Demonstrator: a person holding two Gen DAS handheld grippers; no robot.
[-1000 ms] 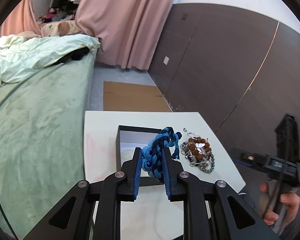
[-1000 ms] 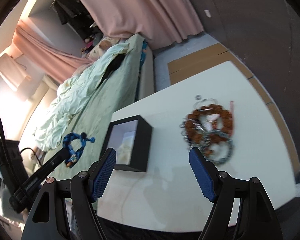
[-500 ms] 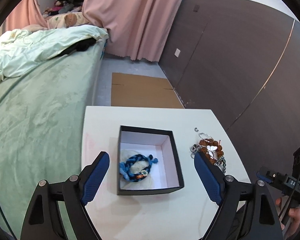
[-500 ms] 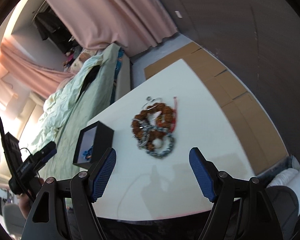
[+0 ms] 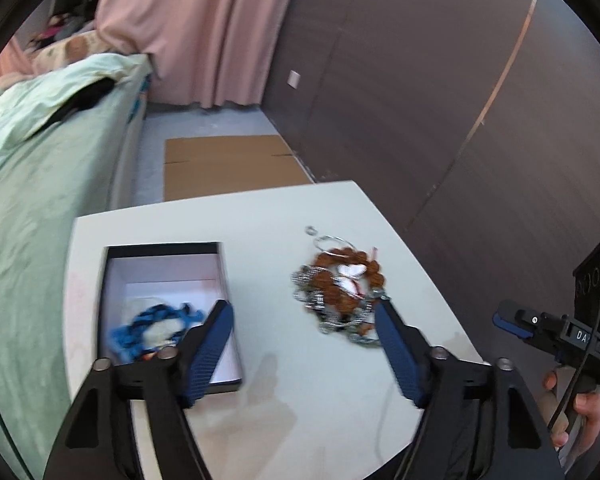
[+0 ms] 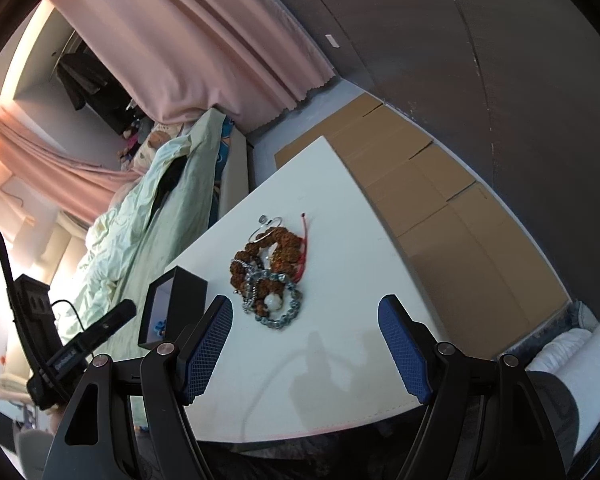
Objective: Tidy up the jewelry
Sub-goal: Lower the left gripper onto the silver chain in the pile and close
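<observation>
Blue braided cord bracelet [image 5: 156,330] lies curled on the floor of the black gift box [image 5: 162,246], its loop stretched roughly across the box's width, near the front wall. The box sits open-topped at the worktop's [image 5: 260,240] left edge, its long axis running away from the left camera; beside that edge lies the green bed [image 5: 28,216].

To the box's right, apart from it, the jewelry pile [image 5: 340,292] rests mid-worktop: brown bead bracelet [image 6: 272,246], silver chain links [image 6: 280,312], a thin silver bangle [image 6: 269,222] at the far end and a red cord [image 6: 303,240] trailing along its right side. The heap's long axis runs from the near edge toward the far one.

Left tongs [image 5: 302,346] hang wide apart and hold nothing, above the strip between box and pile. Right tongs [image 6: 304,350] are likewise spread and hold nothing, over bare worktop in front of the pile.

On the right tool's body the letters "DA" show; the rest is cut off. Bare white surface surrounds the pile on its right and near sides.
</observation>
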